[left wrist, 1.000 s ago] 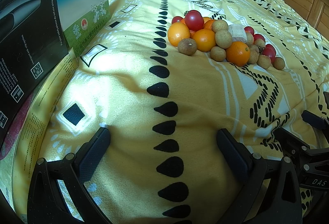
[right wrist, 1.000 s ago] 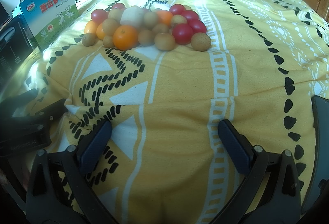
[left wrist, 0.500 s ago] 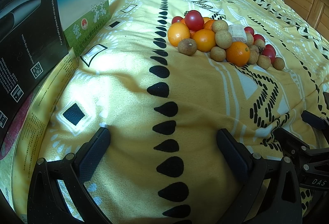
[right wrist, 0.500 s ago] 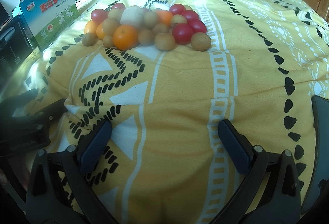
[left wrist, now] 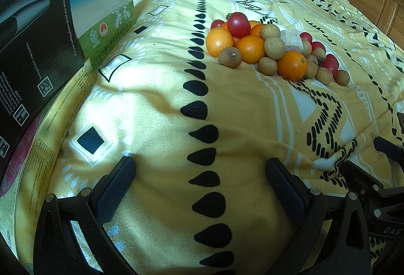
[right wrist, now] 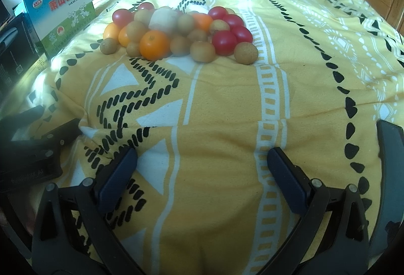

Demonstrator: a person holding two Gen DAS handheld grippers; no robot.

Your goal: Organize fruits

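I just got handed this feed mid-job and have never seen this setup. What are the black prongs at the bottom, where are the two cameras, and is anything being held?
A person holds one hand-held claw in each hand; each carries a fisheye camera looking forward along its two fingers. The prongs are those fingers: left claw in one view, right claw in the other. Both are open and hold nothing. On the yellow blanket ahead lies a fruit pile: oranges, red tomatoes, small brown round fruits. Boxes stand to the left.
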